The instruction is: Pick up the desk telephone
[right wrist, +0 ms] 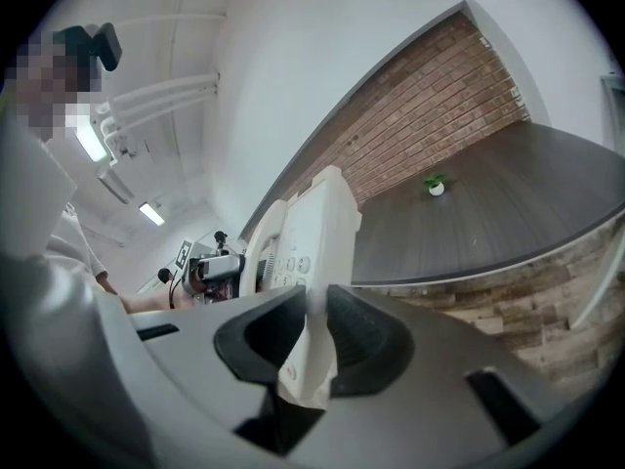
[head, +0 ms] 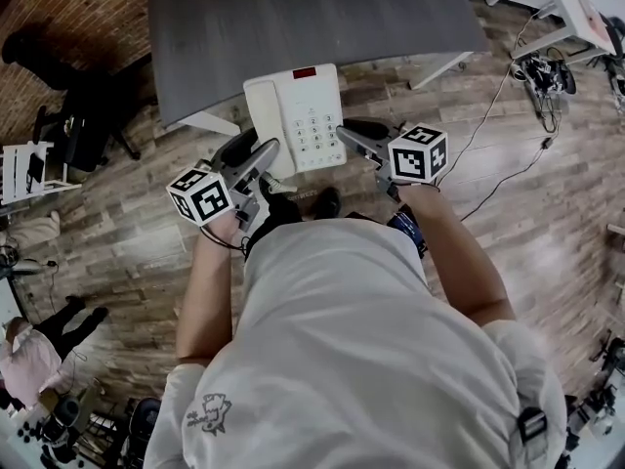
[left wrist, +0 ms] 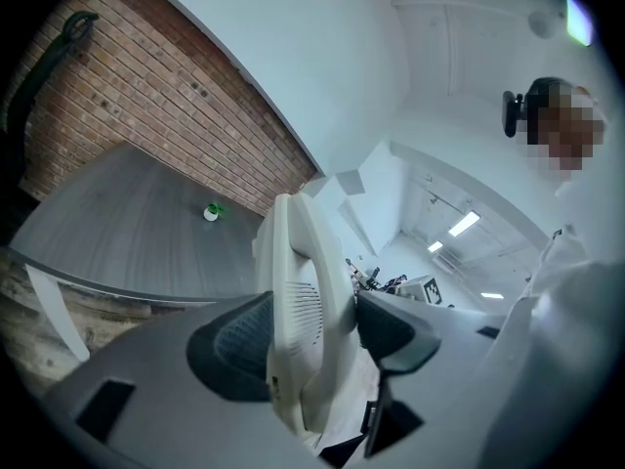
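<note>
Pinching the white desk telephone (head: 295,115) between them just short of the surface (head: 293,18), left tongs (head: 262,154) clamp its thick handset (head: 266,115) side, right tongs (head: 344,135) its thin edge: probably light, rigid, slick plastic, with a loose handset.

A dark grey table (head: 312,18) fills the top of the head view, standing on white legs (head: 210,122) over a floor of weathered wood planks (head: 547,262). A red brick wall (head: 68,8) runs along the upper left, with a black chair (head: 83,125) and a white rack (head: 24,169) at the left edge. Cables (head: 508,154) trail across the planks at upper right. A small green plant (left wrist: 211,212) sits on the tabletop near the brick. Strip lights (left wrist: 464,225) glow on the white ceiling.
</note>
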Available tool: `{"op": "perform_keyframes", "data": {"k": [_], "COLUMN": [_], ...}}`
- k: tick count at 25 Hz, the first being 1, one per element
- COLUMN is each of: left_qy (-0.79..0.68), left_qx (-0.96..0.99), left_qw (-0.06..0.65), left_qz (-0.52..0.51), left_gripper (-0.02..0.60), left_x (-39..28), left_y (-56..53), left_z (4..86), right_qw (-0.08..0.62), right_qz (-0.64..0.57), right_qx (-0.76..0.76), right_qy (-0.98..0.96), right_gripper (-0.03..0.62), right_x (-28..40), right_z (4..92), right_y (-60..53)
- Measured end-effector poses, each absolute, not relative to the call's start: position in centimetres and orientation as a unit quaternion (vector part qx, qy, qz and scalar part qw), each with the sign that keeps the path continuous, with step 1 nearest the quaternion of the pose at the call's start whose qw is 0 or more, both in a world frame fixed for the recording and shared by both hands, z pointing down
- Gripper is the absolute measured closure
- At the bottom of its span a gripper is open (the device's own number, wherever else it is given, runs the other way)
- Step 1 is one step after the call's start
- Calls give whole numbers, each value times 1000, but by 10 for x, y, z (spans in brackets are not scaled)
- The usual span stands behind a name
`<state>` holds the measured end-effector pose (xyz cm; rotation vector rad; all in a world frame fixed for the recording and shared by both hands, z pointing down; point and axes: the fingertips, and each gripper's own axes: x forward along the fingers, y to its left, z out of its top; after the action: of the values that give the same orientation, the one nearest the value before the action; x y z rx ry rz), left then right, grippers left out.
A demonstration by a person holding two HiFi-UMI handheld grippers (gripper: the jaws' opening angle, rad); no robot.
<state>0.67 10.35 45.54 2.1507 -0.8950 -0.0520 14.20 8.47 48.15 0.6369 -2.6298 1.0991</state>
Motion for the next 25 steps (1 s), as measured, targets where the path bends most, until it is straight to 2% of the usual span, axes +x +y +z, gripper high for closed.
{"op": "perform_keyframes", "data": {"k": [25], "left_qy": [-365], "left_qx": [844], "left_qw": [392], "left_qz": [-21], "left_gripper": [302], "left_x": [8], "left_y": [106], "left_z": [445], "right_qw": [102], "right_qz": [370], "right_qx": [207], "right_qy": [-900], "right_gripper": [517], "right_x": [143], "right_z": [472], "right_y": [85]}}
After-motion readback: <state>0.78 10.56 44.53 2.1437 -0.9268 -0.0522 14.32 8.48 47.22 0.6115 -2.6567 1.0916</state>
